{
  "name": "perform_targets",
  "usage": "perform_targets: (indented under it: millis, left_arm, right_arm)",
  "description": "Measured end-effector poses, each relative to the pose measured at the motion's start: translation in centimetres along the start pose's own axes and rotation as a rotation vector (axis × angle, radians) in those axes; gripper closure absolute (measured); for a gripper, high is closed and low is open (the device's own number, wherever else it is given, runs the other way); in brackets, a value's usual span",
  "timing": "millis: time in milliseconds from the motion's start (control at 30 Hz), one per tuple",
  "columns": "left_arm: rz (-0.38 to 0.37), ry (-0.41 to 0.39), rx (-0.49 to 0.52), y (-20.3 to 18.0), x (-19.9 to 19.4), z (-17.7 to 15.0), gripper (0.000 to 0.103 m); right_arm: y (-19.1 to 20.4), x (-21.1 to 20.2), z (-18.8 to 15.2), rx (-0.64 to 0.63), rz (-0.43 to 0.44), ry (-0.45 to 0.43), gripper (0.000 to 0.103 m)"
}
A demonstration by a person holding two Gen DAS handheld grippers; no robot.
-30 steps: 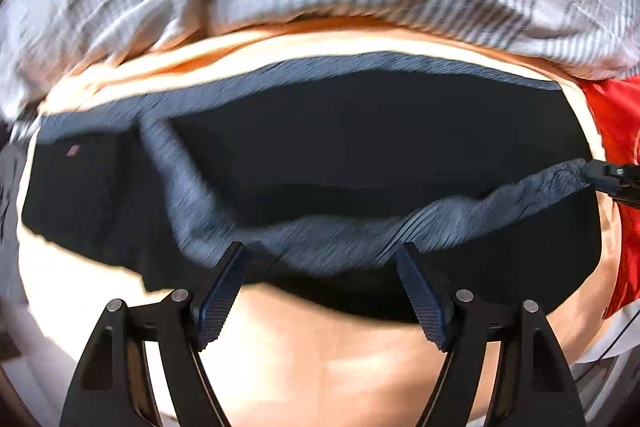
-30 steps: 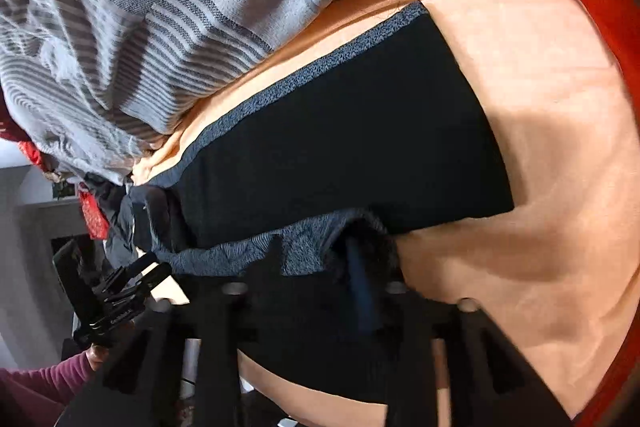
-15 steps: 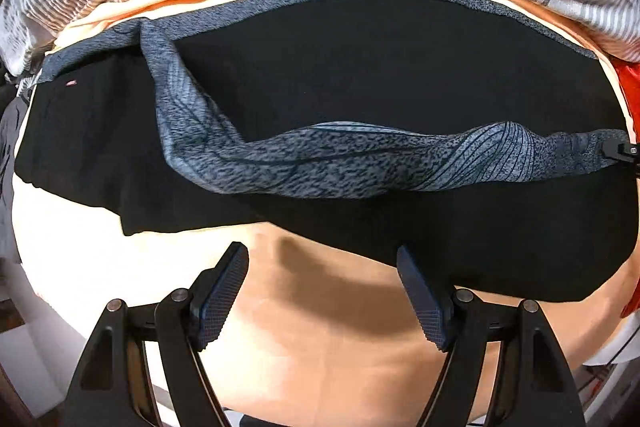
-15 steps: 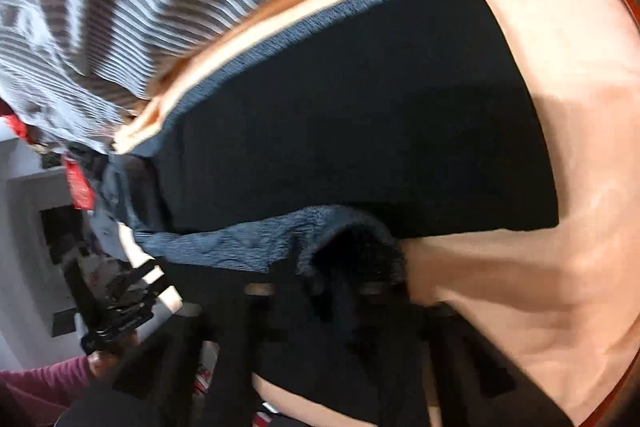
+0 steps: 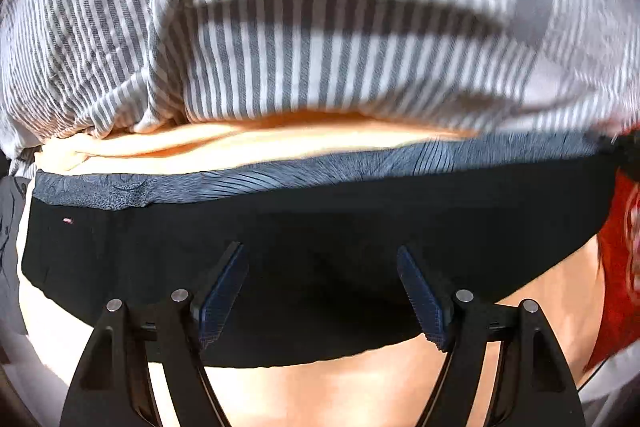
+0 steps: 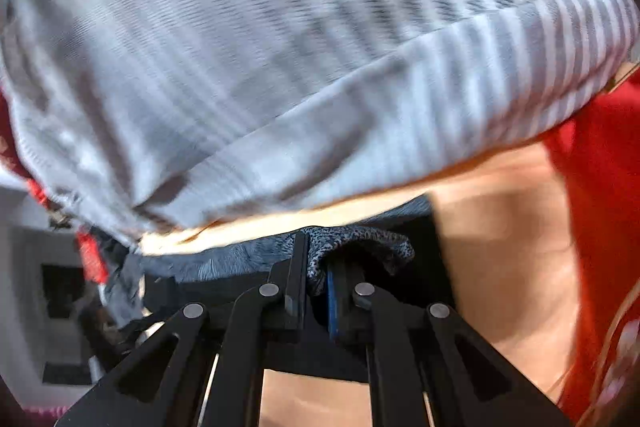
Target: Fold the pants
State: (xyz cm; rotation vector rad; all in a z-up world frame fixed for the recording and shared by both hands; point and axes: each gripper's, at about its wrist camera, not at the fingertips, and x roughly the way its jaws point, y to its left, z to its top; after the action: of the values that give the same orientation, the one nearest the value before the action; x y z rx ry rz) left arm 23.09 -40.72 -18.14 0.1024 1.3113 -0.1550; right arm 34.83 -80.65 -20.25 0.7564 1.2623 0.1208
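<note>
Right gripper point(image 6: 316, 291): clamped on pants point(image 5: 320, 227) grey edge, hauled to far side.
Left gripper point(image 5: 322, 291): spread, empty.
Fold: lengthwise half nearly laid.

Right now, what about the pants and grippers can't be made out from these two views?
- Right wrist view: motion blur smears the striped blanket; the right gripper hides how much of the pants its pads pinch.
- Left wrist view: the open left gripper covers the pants' near hem; the right end is cut off.
</note>
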Motion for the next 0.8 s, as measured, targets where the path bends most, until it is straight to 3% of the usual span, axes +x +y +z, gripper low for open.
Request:
perform_targets:
  millis: [200, 267, 333, 367, 467, 533, 633, 767, 800]
  left_arm:
    - [0.081, 0.112, -0.044, 2.8, 3.8, -2.1, 0.025]
    - [0.107, 0.131, -0.048, 3.0, 4.8, -2.2, 0.025]
    - [0.125, 0.123, -0.052, 3.4, 4.8, -2.0, 0.025]
    - [0.13, 0.119, -0.059, 3.5, 5.1, -1.8, 0.025]
    - [0.12, 0.098, -0.076, 3.5, 4.9, -0.4, 0.025]
    - [0.112, 0.086, -0.064, 2.6, 5.1, 0.7, 0.025]
    - [0.094, 0.095, -0.03, 0.4, 6.3, 1.5, 0.025]
    - [0.133, 0.122, 0.047, -2.4, 8.7, 0.8, 0.025]
    - [0.134, 0.135, 0.046, -2.4, 9.5, 0.4, 0.023]
  right_arm:
    - [-3.5, 4.7, 1.0, 0.042, -0.157, 0.069, 0.092]
    - [-4.1, 4.7, 1.3, 0.049, -0.229, 0.05, 0.085]
    - [-4.6, 3.3, 1.2, 0.084, -0.248, 0.027, 0.058]
    - [-4.8, 2.4, 1.0, 0.094, -0.26, 0.008, 0.057]
    - [-3.9, -0.8, -0.3, 0.065, -0.309, -0.054, 0.06]
    - [-2.8, -1.8, -1.9, 0.032, -0.283, -0.051, 0.074]
    - [-0.5, -0.6, -4.3, -0.054, -0.276, 0.006, 0.075]
    - [-1.1, 2.7, -6.3, -0.041, -0.307, 0.063, 0.075]
    - [-1.8, 3.6, -6.7, -0.038, -0.333, 0.082, 0.083]
